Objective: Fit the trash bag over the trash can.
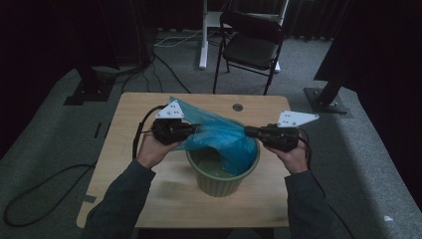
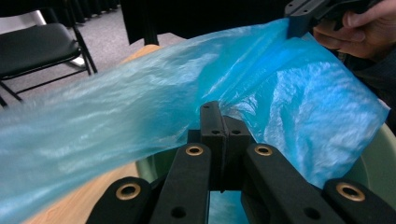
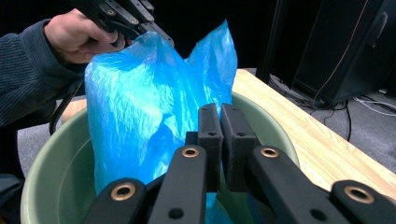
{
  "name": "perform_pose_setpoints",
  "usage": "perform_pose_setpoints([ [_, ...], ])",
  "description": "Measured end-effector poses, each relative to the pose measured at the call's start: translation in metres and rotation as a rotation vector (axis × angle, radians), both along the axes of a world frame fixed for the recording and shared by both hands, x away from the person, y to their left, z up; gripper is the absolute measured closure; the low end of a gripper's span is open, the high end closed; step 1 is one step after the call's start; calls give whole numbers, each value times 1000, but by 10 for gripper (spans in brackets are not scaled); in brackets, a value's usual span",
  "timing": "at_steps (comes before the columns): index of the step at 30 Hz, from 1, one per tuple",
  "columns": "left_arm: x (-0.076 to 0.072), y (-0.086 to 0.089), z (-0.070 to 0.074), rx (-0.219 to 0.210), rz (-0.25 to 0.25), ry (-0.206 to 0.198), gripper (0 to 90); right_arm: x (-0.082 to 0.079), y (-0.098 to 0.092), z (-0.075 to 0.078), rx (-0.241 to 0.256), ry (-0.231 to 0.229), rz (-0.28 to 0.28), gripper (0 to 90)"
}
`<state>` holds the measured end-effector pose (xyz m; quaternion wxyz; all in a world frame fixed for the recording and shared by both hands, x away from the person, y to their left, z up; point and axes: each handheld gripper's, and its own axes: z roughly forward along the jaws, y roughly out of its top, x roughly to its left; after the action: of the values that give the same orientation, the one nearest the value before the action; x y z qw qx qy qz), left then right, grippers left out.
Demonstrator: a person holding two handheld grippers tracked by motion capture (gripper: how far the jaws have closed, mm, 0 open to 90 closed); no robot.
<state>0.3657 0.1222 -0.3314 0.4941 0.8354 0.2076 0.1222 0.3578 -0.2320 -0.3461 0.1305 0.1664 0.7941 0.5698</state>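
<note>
Between the two grippers a blue plastic bag (image 1: 219, 137) hangs stretched over a green pot (image 1: 224, 174) on the wooden table (image 1: 129, 114). Left gripper (image 1: 195, 126) and right gripper (image 1: 247, 131) each pinch a bag edge, jaws clamped tight. Lining the pot looks underway; next, spread the mouth wider and lower it over the rim. A black chair (image 1: 251, 42) stands beyond.

Thin blue plastic bag (image 1: 224, 137): lower end hidden inside round pale-green ribbed tub (image 1: 224, 180); far tub rim covered by bag. Left gripper view: bag (image 2: 140, 98) cut off at left edge, tub (image 2: 376, 161) at right edge. Right gripper view: tub (image 3: 56, 158) cut off at bottom; wooden worktop (image 3: 299, 135) at right edge.
</note>
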Motion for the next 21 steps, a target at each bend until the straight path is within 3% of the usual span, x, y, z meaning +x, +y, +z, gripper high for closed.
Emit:
perform_pose_setpoints([
  [3,-1,-1,1,2,6,-6,899,-1,-1,2,4,-3,-2,841],
  [8,0,-4,2,7,7,-11,899,-2,3,11,20,-13,10,708],
  [12,0,-5,2,11,11,-12,899,-2,5,15,27,-11,13,677],
  [21,0,-9,5,12,12,-20,899,-3,17,17,18,16,81,627],
])
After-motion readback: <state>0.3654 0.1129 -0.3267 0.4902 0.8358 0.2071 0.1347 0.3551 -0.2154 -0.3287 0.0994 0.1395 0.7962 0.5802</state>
